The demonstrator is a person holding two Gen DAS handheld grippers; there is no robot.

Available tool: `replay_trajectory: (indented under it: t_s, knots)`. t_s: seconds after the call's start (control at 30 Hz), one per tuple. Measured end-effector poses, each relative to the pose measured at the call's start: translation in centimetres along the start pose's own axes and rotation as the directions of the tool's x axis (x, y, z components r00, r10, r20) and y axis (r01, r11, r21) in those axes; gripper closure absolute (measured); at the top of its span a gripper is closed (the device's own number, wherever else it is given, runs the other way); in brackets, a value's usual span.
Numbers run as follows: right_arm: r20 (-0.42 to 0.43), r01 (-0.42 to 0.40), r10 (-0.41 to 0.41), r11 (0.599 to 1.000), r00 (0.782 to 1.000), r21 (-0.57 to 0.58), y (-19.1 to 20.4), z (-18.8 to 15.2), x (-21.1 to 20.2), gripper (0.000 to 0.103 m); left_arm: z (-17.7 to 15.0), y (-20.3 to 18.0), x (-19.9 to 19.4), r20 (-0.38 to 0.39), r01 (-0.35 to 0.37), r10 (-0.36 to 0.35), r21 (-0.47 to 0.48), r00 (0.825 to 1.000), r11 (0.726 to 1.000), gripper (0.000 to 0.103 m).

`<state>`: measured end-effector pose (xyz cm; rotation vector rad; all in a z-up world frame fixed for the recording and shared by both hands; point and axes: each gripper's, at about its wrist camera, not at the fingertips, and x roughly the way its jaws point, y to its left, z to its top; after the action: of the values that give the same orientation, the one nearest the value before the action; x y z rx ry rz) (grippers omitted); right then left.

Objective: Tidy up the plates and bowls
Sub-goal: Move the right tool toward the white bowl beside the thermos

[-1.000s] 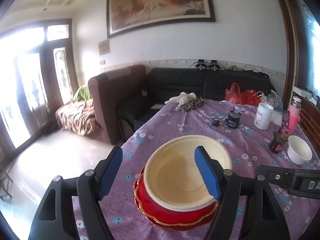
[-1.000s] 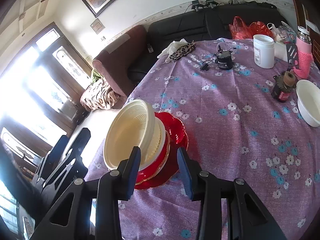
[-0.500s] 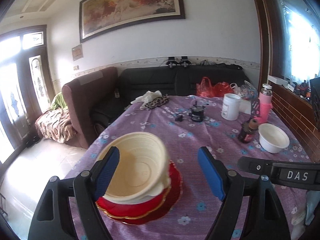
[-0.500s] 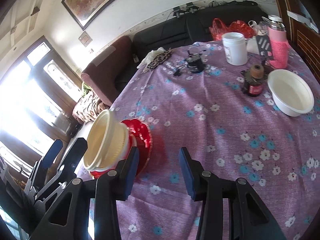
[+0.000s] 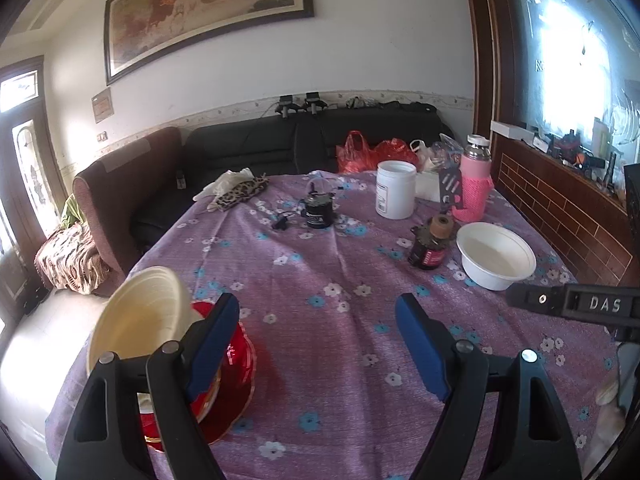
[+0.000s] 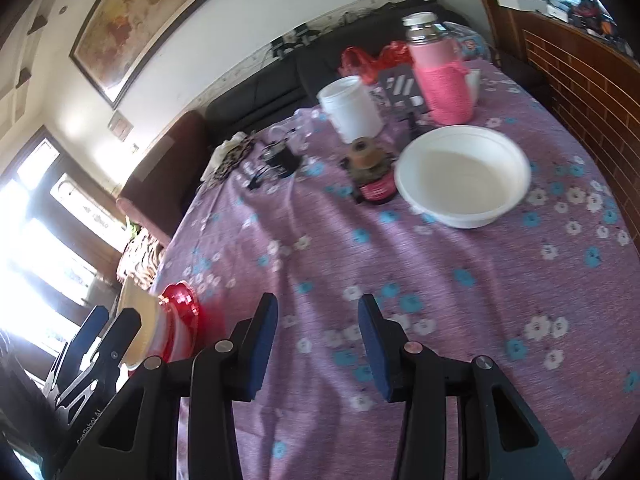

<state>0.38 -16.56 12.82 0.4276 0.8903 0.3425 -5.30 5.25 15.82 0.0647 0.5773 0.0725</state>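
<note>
Both tongs stand released, with only tablecloth showing between their blue pads. The left gripper (image 5: pixel 318 340) is spread wide; the right gripper (image 6: pixel 318 344) is parted more narrowly, and its edges are smeared by motion blur.

The table (image 5: pixel 328 360) wears a mauve woven cloth printed with small white and blue flowers, creased in soft folds. At 8 o'clock in the left wrist view a cream bowl (image 5: pixel 136 316), ribbed on its outer wall and looking like thin plastic, sits tipped on glossy red plates (image 5: pixel 236 364) with scalloped rims. The left finger (image 5: pixel 212 340) of that gripper covers part of the stack, so how many plates lie there cannot be counted.

At 2 o'clock in the same view rests a smooth white bowl (image 5: pixel 496 254), round and deep, upright on the cloth. In the right wrist view the white bowl (image 6: pixel 464 172) sits at 1 o'clock, well apart from the red stack at 9 o'clock. Just beside it stands a dark squat jar (image 5: pixel 430 246) with a tan cap, its label too small to read. Behind are a white cylindrical tub (image 5: pixel 395 195) and a flask in a pink knitted sleeve (image 5: pixel 474 184); a dark slotted utensil leans at the flask, its lower part hidden.

At the right edge of the left view a pale shape is cut off and cannot be made out.
</note>
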Motion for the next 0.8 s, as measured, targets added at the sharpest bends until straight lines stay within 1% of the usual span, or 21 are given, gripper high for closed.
replay_trajectory:
  t_s: [0.2, 0.4, 0.47, 0.53, 0.63, 0.73, 0.77, 0.8]
  knots:
    - [0.014, 0.036, -0.037, 0.997, 0.999, 0.063, -4.4, 1.7, -0.2, 0.058, 0.6, -2.9, 2.0, -0.024, 0.012, -0.012, 0.039, 1.000, 0.999, 0.023]
    - [0.020, 0.068, -0.070, 0.992, 0.997, 0.105, -7.8, 3.0, -0.1, 0.058, 1.3, -4.9, 4.0, -0.039, 0.017, -0.015, 0.063, 0.999, 0.998, 0.023]
    - [0.020, 0.084, -0.087, 0.990, 0.996, 0.113, -8.8, 3.6, 0.0, 0.058, 1.7, -5.5, 5.0, -0.054, 0.030, -0.026, 0.067, 0.998, 0.997, 0.023]
    - [0.021, 0.105, -0.108, 0.987, 0.994, 0.120, -9.7, 4.2, 0.1, 0.058, 2.2, -6.1, 6.2, -0.083, 0.060, -0.055, 0.063, 0.995, 0.996, 0.023]
    - [0.025, 0.141, -0.145, 0.981, 0.989, 0.136, -11.3, 5.4, 0.3, 0.058, 3.4, -6.7, 8.8, -0.157, 0.129, -0.124, 0.024, 0.980, 0.991, 0.023]
    - [0.027, 0.182, -0.188, 0.972, 0.982, 0.150, -12.8, 6.7, 0.8, 0.057, 4.5, -7.6, 11.7, -0.245, 0.212, -0.214, -0.035, 0.946, 0.977, 0.023]
    - [0.026, 0.194, -0.200, 0.969, 0.980, 0.151, -13.2, 7.0, 1.0, 0.056, 4.8, -7.9, 12.8, -0.273, 0.232, -0.241, -0.062, 0.931, 0.971, 0.023]
    - [0.023, 0.204, -0.210, 0.967, 0.977, 0.152, -13.5, 7.4, 1.2, 0.055, 5.1, -8.2, 13.7, -0.293, 0.241, -0.256, -0.085, 0.921, 0.967, 0.023]
